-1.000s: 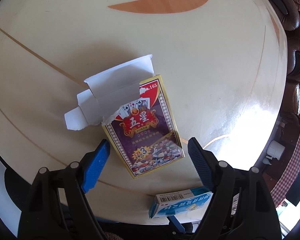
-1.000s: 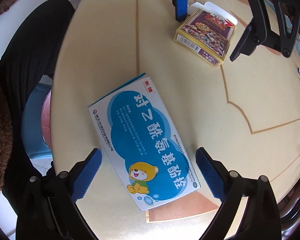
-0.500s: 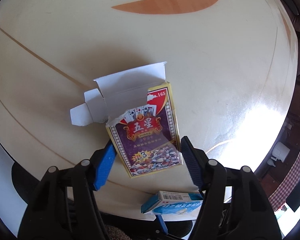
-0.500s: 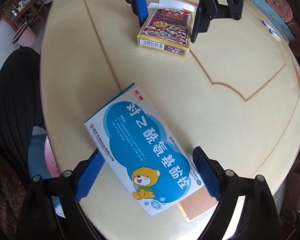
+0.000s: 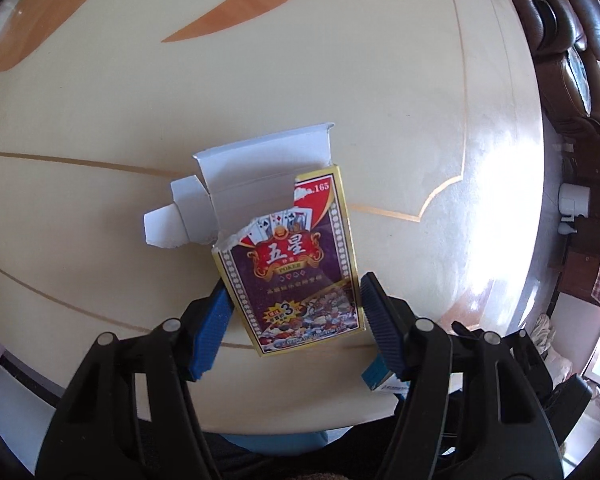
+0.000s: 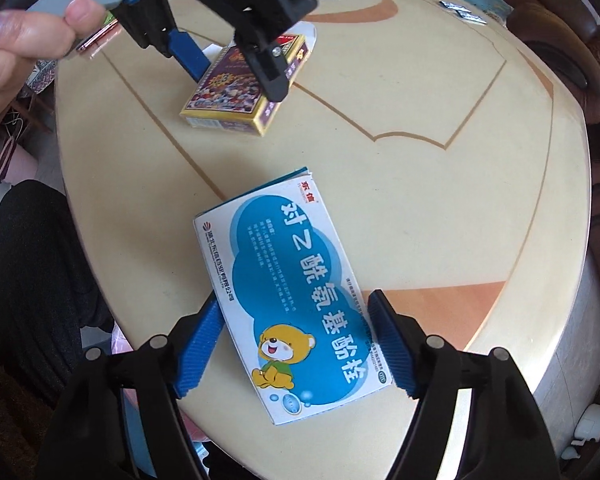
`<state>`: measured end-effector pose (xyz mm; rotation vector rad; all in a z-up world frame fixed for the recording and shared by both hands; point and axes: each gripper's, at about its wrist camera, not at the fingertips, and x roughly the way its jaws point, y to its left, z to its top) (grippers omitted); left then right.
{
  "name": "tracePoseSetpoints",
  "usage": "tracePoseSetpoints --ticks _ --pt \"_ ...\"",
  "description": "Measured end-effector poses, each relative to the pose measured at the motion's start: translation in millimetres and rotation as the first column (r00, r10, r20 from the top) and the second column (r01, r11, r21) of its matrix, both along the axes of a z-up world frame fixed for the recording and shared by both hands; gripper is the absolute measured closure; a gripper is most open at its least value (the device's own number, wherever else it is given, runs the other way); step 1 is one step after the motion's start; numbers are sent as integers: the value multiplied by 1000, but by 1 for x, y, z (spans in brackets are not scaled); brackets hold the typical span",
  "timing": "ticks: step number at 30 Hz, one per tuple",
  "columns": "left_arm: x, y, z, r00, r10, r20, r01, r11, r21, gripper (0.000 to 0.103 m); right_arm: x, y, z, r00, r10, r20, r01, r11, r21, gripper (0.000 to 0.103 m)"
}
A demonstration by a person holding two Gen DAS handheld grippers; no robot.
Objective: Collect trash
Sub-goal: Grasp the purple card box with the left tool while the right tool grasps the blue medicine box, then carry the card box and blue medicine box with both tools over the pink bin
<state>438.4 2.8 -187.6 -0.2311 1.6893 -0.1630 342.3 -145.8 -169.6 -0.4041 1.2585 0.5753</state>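
A torn-open purple and gold playing-card box (image 5: 300, 264) lies on the cream table, its white flap spread behind it. My left gripper (image 5: 296, 304) has come down over its near end, and both blue pads press on its long sides. The right wrist view shows the same left gripper (image 6: 236, 80) on that card box (image 6: 228, 96), with a person's hand (image 6: 20, 40) holding it. A blue and white medicine box (image 6: 296, 288) with a cartoon bear lies flat between the fingers of my right gripper (image 6: 294, 316). Those jaws are closing, and the pads sit right at the box's edges.
The round table (image 5: 340, 80) has orange inlays and thin gold lines. Its near edge runs just below both boxes. Brown leather chairs (image 5: 560, 40) ring the far side. Small packets (image 6: 460, 10) lie near the far rim. The person's dark clothing (image 6: 32, 280) fills the left.
Both grippers rolled and narrowed. The left jaws closed from wide apart onto the card box's sides. The right jaws drew in toward the medicine box's edges.
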Motion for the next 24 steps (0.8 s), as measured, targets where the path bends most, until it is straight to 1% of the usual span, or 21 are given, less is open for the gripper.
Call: tracePoseSetpoints --ticks 3,6,7,10,14,15,18,20,24 --pt "-7 0 11 997 -49 56 49 999 1 40 -5 -2 8 999 -34 28 33 999 11 32" --pt "-12 4 22 991 -85 105 83 996 19 40 -11 -5 18 996 -68 55 67 998 19 32" --pt "-19 12 26 989 -94 118 92 996 23 40 -15 -3 22 995 -82 63 81 997 20 32" --pt "-28 10 40 981 -123 148 118 992 43 40 -26 -9 39 989 -110 103 108 994 24 32" --pt "-44 5 58 962 -164 218 148 985 91 40 -34 -14 63 978 -145 148 143 989 25 32" --pt "-49 -8 58 957 -173 231 155 984 93 40 -38 -15 68 976 -151 157 149 988 26 32" --pt "-64 -13 77 940 -202 275 181 978 99 40 -44 -16 85 970 -170 173 167 986 29 32" --pt "-71 -10 92 929 -218 300 191 975 115 40 -52 -16 95 968 -178 179 173 984 41 32" --pt "-96 -5 108 909 -237 343 215 971 101 40 -63 -16 112 959 -188 213 182 982 49 32"
